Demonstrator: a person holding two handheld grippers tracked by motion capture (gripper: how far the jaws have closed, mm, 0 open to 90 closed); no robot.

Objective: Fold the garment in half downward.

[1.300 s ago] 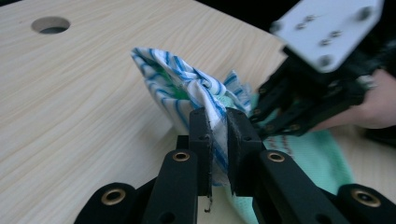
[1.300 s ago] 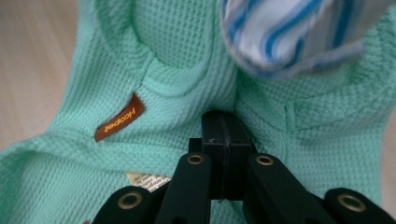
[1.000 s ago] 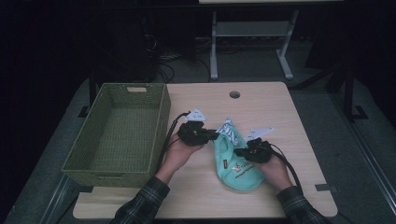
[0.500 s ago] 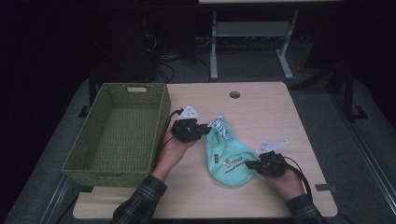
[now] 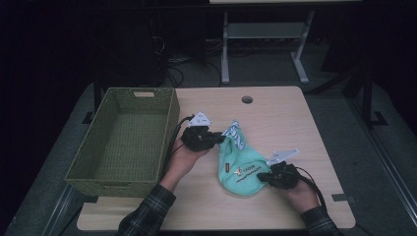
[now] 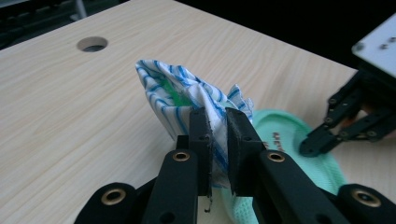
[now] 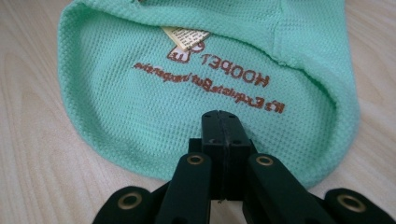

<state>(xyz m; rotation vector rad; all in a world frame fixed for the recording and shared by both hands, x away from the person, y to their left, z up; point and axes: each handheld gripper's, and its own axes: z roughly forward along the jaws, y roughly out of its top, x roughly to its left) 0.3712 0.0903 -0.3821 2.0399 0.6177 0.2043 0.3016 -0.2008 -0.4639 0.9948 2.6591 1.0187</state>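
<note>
Cloth [image 5: 241, 167], mint green, lies at frame centre; left gripper [image 6: 218, 122] pinches its striped end [image 6: 175, 93], right gripper [image 7: 219, 122] clamps the hem at lower right.

A mint-green mesh garment [image 5: 243, 169] lies flat near the middle of the tabletop, closer to the front edge, its rounded hem toward the front. Brown lettering shows mirrored through the mesh, with a small label inside. Its white, blue-striped part [image 6: 180, 95] is bunched and lifted off the wood
</note>
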